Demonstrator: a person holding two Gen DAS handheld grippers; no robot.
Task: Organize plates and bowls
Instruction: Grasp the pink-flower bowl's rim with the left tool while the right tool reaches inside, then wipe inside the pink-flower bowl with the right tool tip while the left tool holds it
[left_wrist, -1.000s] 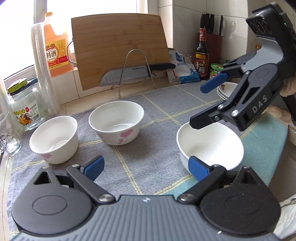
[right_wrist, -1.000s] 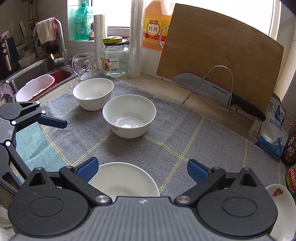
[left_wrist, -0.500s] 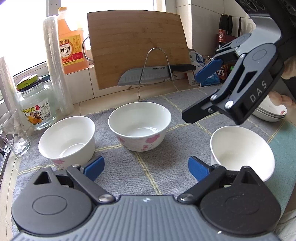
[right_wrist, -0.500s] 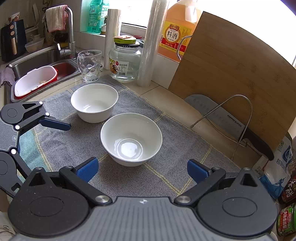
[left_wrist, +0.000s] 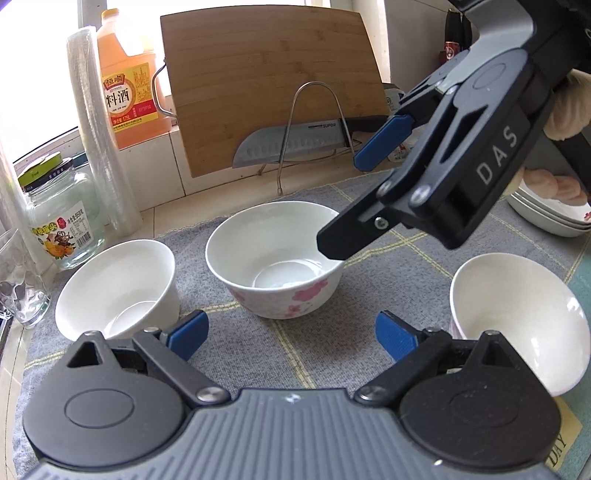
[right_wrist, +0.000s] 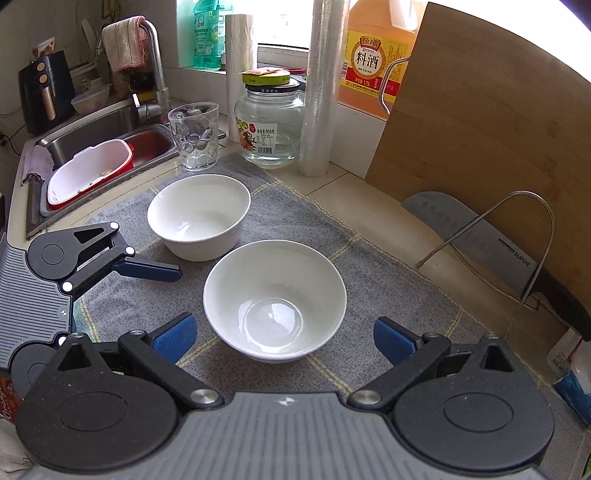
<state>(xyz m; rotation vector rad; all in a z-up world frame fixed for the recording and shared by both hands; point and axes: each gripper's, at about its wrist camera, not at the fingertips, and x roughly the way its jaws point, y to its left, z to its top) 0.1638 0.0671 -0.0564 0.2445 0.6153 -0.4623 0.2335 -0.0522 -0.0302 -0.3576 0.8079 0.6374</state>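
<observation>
Three bowls in a row on mat (left_wrist: 388, 266): left bowl (left_wrist: 114, 288), middle bowl (left_wrist: 275, 258), right bowl (left_wrist: 517, 317); jar (left_wrist: 61, 218) and glass (left_wrist: 18, 284) behind-left, cutting board (left_wrist: 269, 85) with knife (left_wrist: 295, 142) behind, stacked plates (left_wrist: 546, 218) far right.

My right tool (left_wrist: 364, 201) crosses the left wrist view and covers the far right rim of the flowered bowl (left_wrist: 275, 260) and part of the knife (left_wrist: 291, 142) handle. My own left tool (left_wrist: 290, 336) body hides the near edge of the right-hand bowl (left_wrist: 517, 317) and the base of the left bowl (left_wrist: 118, 286). The stack of plates (left_wrist: 550, 218) is cut by the right edge and partly behind my fingers (left_wrist: 557, 181). In the right wrist view the blue packet (right_wrist: 574, 384) runs off the frame, and the jar (right_wrist: 269, 125) label print is too small to read.
</observation>
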